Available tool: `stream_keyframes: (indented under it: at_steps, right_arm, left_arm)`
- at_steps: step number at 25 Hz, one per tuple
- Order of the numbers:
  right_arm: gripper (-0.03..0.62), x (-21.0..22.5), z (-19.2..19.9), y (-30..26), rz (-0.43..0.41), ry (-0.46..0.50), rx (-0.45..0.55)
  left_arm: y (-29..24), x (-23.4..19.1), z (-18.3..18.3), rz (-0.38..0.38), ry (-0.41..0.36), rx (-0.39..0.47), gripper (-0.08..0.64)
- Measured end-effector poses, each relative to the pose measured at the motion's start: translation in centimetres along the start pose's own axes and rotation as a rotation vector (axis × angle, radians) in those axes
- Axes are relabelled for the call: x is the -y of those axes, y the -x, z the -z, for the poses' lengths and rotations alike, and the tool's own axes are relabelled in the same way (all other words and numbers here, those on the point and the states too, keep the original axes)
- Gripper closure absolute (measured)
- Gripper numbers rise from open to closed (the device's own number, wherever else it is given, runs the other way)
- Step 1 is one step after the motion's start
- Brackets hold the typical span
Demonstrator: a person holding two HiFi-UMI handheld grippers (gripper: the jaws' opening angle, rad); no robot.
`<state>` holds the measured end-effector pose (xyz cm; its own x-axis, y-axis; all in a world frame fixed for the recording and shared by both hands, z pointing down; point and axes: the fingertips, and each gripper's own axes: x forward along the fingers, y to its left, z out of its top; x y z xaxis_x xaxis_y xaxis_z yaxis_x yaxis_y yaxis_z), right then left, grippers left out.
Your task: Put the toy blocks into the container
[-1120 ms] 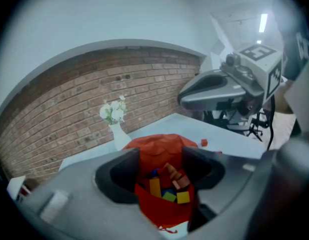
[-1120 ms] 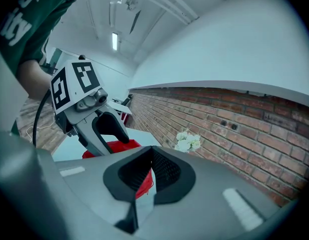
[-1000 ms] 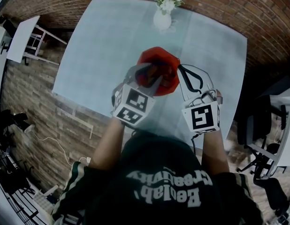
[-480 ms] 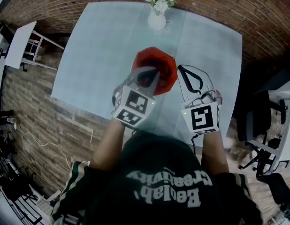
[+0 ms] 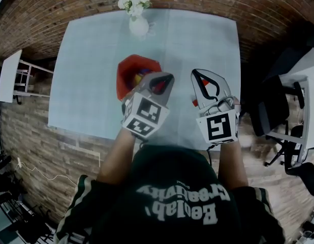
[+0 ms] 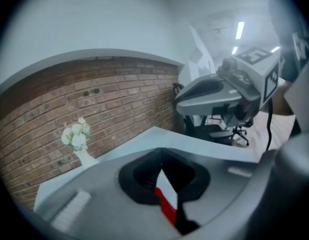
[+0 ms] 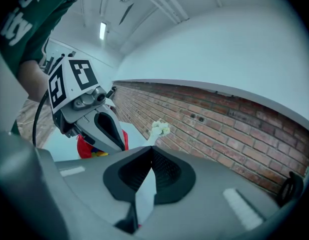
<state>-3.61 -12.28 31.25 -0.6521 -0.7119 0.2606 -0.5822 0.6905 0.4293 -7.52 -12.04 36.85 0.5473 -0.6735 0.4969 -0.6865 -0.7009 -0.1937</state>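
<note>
Both arms reach forward, side by side, over near half of table [image 5: 86, 85]. Both grippers point away from body, marker cubes on top. Left gripper [image 5: 166, 79]: tip near right edge of red container [image 5: 127, 71], tongs pinched together, nothing in them. Right gripper [image 5: 198, 77]: further right, apart from container, tongs together, empty. Toy blocks [image 5: 138, 77] lie inside container.

The person's left forearm [image 5: 118, 155] and right forearm [image 5: 231, 162] stretch forward side by side. The left gripper [image 5: 166, 78] tilts downward, its jaws pressed together with nothing between them. The right gripper [image 5: 201, 75] sits closer to level, its jaws also closed and empty.
</note>
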Motion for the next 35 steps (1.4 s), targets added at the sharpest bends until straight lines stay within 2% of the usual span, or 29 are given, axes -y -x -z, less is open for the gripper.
stream_keyframes:
  at_steps: [8,14,19,24,25,28,32,35]
  right_arm:
    - [0.586,3.5,3.1,4.7,0.084,-0.008,-0.060]
    - [0.586,4.8,5.1,7.0,0.111,-0.013,-0.093]
    - [0.586,4.9,5.8,7.6,0.114,-0.011,-0.110]
    - [0.586,5.3,7.4,8.5,0.134,-0.031,-0.138]
    - [0.586,5.6,7.8,8.8,0.144,-0.040,-0.144]
    - [0.586,6.2,9.6,9.6,0.157,-0.058,-0.182]
    - [0.586,6.9,11.7,10.6,0.168,-0.086,-0.211]
    - [0.586,7.7,13.3,11.5,0.178,-0.104,-0.228]
  left_arm:
    - [-4.0,5.6,-2.6,0.118,-0.056,0.014,0.555]
    - [-5.7,8.0,-3.5,0.157,-0.070,0.019,0.557]
    - [-6.7,9.3,-3.0,0.189,-0.075,0.005,0.555]
    - [-9.9,10.4,-0.7,0.198,-0.128,-0.070,0.555]
    - [-10.9,10.7,-0.2,0.208,-0.125,-0.084,0.541]
    - [-14.1,11.6,2.0,0.252,-0.109,-0.146,0.440]
    - [-18.2,12.4,5.0,0.284,-0.051,-0.224,0.391]
    - [-21.3,12.7,6.4,0.269,-0.026,-0.264,0.362]
